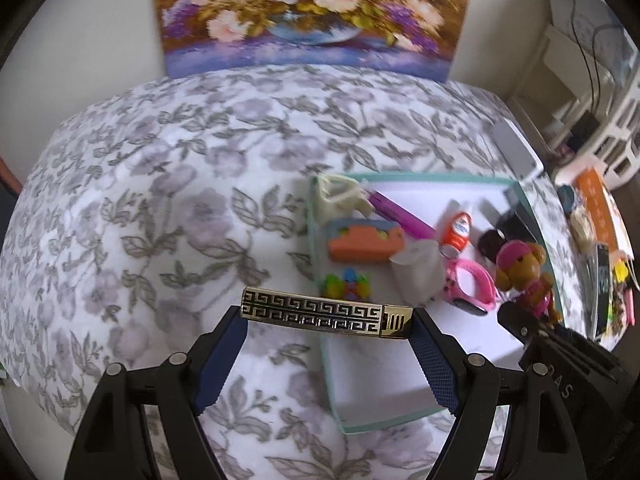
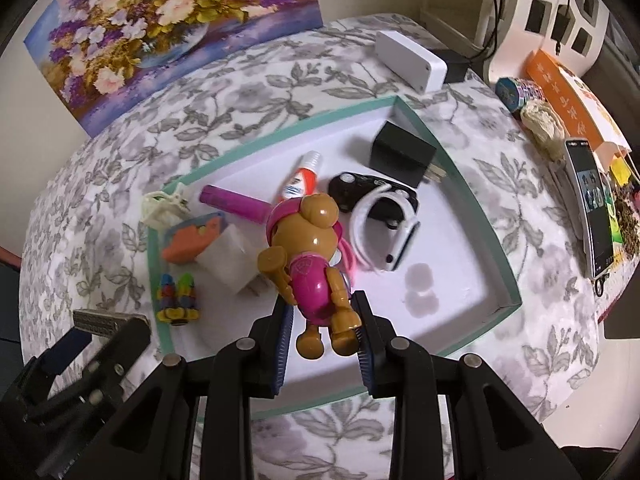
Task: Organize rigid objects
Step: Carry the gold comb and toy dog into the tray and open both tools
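Gripping a gold key-pattern bar (image 1: 326, 317) endwise, the left gripper (image 1: 328, 344) hangs at the teal-rimmed tray (image 1: 420, 178) edge; the right gripper (image 2: 322, 338) clamps a toy dog figure (image 2: 310, 264) above the tray. Either could slip: bar ends offer little contact, and the figure is held only by its legs.

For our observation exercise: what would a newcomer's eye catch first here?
The brown-and-pink plastic puppy figure, clamped in the right gripper above the teal-rimmed white tray. Next, the gold-and-black patterned bar held crosswise in the left gripper, and behind, the bright flower painting.
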Available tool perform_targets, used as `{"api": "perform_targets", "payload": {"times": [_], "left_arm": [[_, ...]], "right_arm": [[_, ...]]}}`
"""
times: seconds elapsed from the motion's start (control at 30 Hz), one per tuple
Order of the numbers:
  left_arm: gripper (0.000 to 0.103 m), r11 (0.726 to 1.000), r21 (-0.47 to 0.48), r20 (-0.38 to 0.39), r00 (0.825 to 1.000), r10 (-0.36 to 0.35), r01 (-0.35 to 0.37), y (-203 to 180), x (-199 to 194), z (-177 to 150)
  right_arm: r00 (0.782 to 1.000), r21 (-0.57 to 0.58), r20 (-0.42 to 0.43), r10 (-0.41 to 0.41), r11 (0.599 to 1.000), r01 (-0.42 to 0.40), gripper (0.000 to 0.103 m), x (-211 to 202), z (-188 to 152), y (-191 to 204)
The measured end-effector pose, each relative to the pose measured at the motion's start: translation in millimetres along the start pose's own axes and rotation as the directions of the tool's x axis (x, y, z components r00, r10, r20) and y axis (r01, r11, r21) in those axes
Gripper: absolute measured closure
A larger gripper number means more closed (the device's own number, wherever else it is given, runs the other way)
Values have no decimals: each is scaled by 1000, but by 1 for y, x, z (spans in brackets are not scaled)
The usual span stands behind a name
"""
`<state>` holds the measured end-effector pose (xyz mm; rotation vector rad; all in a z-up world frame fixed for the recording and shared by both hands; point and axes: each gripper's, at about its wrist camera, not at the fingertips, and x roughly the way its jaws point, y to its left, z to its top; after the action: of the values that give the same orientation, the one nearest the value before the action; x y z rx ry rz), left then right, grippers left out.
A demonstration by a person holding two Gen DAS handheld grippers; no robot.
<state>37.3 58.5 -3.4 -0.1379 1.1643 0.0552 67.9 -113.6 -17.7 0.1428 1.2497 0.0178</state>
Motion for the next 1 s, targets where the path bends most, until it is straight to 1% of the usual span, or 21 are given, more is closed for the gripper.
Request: {"api": "perform_targets", "payload": {"times": [0.13,0.2,0.3,0.5,0.7,0.93,1.0], "left_arm": [[19,999,32,-42,999,-14,16,-15,12,-6],[19,999,54,-58,998,-5,8,-21,18,-9],[19,997,80,-74,997,23,-17,-29,24,-13],[19,995,100,-89,995,35,-26,-32,29,-18],[19,992,127,-125,991,39,-23,-40,40,-24],[19,985,162,-159,984,76,-50,-48,56,-31],[19,983,171,-157,984,89,-62,-49,58,-32]], "right_arm": [[999,5,-32,-15,1000,15,72,8,-1,-7],[998,13,-49,-28,1000,28,72,12,-2,-10],[997,31,-76,-23,999,26,72,18,-3,-15],[994,39,-106,-31,999,35,72,26,-5,-18],[991,28,-126,-39,999,43,72,33,-7,-16],[986,28,-162,-43,998,48,72,46,-8,-17],[984,29,-175,-45,998,51,72,51,-9,-18]]}}
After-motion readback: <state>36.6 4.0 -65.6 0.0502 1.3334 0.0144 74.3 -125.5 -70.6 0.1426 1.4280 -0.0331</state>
